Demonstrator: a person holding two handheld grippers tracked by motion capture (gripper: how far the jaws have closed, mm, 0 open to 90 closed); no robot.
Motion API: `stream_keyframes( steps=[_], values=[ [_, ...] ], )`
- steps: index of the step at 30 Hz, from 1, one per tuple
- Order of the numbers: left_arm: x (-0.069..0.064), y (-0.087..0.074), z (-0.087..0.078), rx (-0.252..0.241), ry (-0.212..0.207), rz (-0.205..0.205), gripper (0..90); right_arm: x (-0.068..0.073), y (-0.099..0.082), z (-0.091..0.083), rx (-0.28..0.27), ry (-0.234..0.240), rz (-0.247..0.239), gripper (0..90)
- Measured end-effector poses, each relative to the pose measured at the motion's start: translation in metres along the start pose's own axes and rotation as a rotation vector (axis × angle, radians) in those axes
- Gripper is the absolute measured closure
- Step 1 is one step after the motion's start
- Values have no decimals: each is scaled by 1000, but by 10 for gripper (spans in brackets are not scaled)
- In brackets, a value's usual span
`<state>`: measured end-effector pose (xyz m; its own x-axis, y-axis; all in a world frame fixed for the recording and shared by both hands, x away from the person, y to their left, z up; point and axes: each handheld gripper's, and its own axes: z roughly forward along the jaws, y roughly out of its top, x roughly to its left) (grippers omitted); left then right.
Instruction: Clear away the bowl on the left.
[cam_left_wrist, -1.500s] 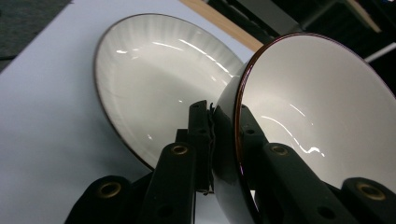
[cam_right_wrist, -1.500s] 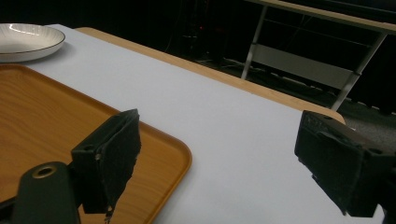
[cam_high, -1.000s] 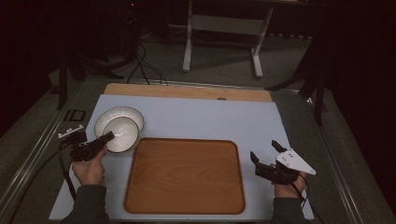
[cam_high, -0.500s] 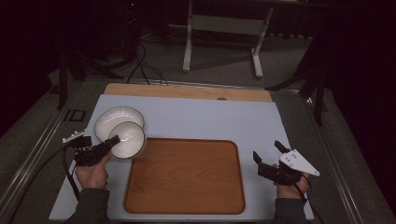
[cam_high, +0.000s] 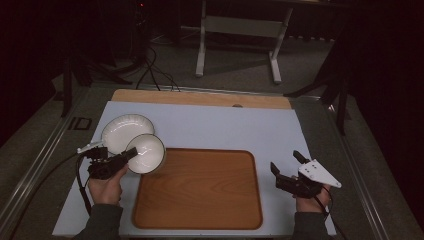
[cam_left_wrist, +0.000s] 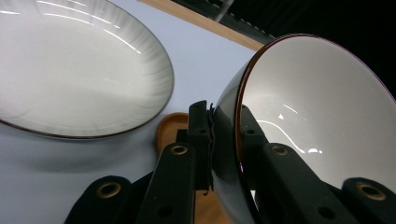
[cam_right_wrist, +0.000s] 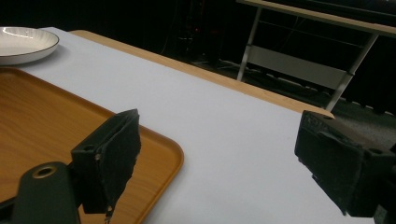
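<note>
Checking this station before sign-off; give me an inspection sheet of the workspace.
Surface: pale mat over a wooden table, bare.
Job's things: white bowl lifted and tilted; white plate flat on the mat; wooden tray bare.
Clutter: nothing seen.
Grippers: left gripper shut on the bowl's rim; right gripper open, holding nothing.
Cables: gripper cable; floor cables.
Surroundings: dark room, metal frame.
</note>
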<state>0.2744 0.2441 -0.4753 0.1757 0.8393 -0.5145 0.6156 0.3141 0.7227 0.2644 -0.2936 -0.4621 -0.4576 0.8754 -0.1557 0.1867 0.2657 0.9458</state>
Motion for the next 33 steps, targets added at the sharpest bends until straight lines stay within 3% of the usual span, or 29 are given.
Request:
stream_keyframes(
  steps=[7,33],
  values=[
    [-10,-2,1,21,-20,36,817,-1,0,0,4,3,0,140],
    [-36,-7,15,69,-78,86,817,-1,0,1,7,1,3,140]
  ],
)
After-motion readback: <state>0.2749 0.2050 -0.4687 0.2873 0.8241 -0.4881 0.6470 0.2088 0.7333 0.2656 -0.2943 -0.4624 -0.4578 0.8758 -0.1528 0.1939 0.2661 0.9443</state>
